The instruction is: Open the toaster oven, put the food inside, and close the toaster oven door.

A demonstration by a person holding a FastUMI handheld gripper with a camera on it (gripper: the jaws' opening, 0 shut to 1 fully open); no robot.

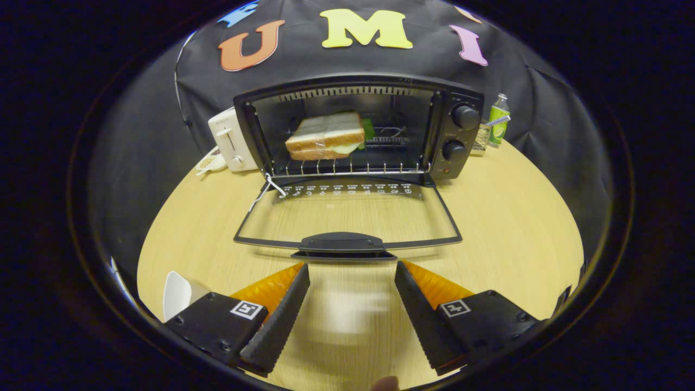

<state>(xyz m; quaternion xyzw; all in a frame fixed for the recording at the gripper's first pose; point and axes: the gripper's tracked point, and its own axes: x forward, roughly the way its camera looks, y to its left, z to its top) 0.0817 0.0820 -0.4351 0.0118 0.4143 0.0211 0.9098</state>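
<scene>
Tabletop [499, 228]: pale wood grain, rounded edge, dark cloth wall behind.
Toaster oven [358, 127]: at the far edge, door [347, 217] folded down flat, handle [343, 244] just ahead of the fingers.
Sandwich [326, 137]: on the oven rack inside.
Tool [352, 279]: fingers apart, holding nothing.
Far-edge neighbours: white toaster [231, 141], green bottle [498, 119].

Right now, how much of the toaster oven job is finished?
Done: the black toaster oven stands open, and the white-bread sandwich sits on its wire rack. In hand: nothing; the gripper is open, just short of the glass door's handle. Left: closing that door.
</scene>
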